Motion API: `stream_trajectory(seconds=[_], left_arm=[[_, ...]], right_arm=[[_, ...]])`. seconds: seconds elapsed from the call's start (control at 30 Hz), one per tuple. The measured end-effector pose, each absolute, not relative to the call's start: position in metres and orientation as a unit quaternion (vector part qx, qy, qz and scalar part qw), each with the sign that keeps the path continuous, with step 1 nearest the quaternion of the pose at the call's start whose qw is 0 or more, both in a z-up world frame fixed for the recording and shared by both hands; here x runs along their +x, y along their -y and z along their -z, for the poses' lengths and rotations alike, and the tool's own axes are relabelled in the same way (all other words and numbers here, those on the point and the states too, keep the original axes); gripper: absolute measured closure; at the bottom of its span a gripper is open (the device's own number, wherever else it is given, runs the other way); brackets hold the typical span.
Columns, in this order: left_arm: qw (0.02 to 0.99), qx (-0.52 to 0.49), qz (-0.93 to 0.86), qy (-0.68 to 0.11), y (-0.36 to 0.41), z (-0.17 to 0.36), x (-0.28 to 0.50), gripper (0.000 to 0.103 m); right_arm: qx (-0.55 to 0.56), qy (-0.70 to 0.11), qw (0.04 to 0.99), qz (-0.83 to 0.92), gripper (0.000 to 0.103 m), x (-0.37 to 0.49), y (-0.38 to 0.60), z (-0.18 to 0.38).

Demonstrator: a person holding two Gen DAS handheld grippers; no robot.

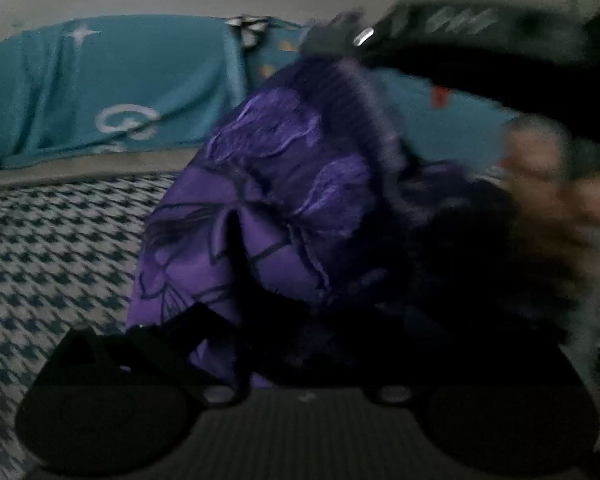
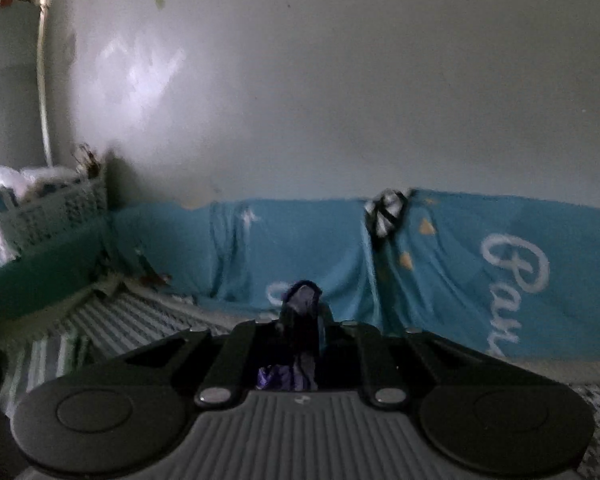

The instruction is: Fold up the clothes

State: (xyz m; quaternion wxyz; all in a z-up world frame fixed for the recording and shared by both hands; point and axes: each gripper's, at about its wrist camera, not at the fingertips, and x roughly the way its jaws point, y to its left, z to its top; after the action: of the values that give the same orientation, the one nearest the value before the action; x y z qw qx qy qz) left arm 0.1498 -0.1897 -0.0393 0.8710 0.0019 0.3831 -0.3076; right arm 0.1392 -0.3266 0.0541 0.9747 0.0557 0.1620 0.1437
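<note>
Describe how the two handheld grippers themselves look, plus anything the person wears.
The right gripper is black plastic: two round side discs, angled link bars with silver rivets, and a ribbed grey centre plate bearing a small pale mark. The left gripper shows the same build, darker and blurred. No cables show. A hand appears at right; its sleeve is too blurred to tell.
</note>
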Motion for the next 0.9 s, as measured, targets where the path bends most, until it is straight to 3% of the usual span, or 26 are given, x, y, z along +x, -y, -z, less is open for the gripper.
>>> stream_trajectory(seconds=[0.37,0.57,0.83,0.9], left_arm=[[0.925,-0.003,0.141,-0.353,0.202,0.046,0.215,0.0],[0.911,-0.031,0.094,-0.4,0.193,0.065,0.247,0.0],[0.908,-0.069,0.125,-0.394,0.176,0.032,0.227,0.0],[0.907,-0.071,0.127,-0.396,0.165,0.026,0.219,0.0]], right_arm=[[0.085,-0.108,0.977,-0.165,0.092,0.156,0.317,-0.062],[0.118,-0.135,0.976,-0.122,0.091,0.174,0.337,-0.046],[0.061,-0.174,0.981,-0.065,0.091,0.179,0.362,-0.032],[0.057,-0.2,0.976,-0.062,0.082,0.185,0.369,-0.021]])
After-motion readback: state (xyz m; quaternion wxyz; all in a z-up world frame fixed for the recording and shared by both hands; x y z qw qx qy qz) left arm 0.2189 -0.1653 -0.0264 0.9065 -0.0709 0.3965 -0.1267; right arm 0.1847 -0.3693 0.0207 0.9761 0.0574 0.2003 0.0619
